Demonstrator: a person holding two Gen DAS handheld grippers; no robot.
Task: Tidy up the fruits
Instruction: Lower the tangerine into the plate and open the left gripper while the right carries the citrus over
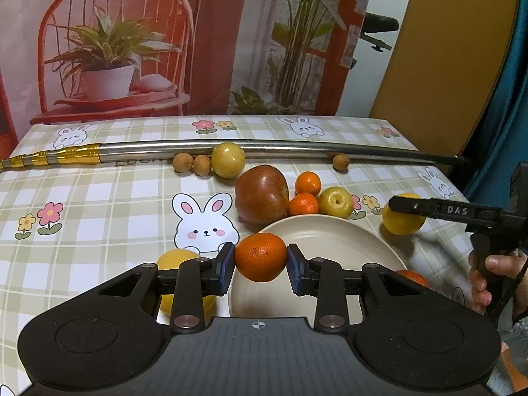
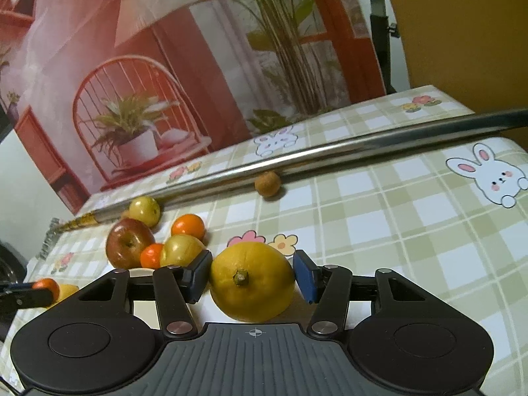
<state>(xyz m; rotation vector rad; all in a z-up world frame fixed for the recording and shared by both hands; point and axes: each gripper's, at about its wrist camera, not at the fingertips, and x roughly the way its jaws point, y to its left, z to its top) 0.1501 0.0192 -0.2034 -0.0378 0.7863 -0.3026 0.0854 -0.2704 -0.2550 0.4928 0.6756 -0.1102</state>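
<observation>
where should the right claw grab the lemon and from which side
Grip the lemon across its round middle, coming in low from the near side with one finger either side. Its stem end faces the right claw, so the widest curved flanks sit toward the pads. The left pad looks to touch already; a gap shows at the right one.

Orange mandarin [image 1: 260, 257], cream plate [image 1: 330, 234], checked tablecloth [image 1: 99, 198] (bunnies, flowers)
</observation>
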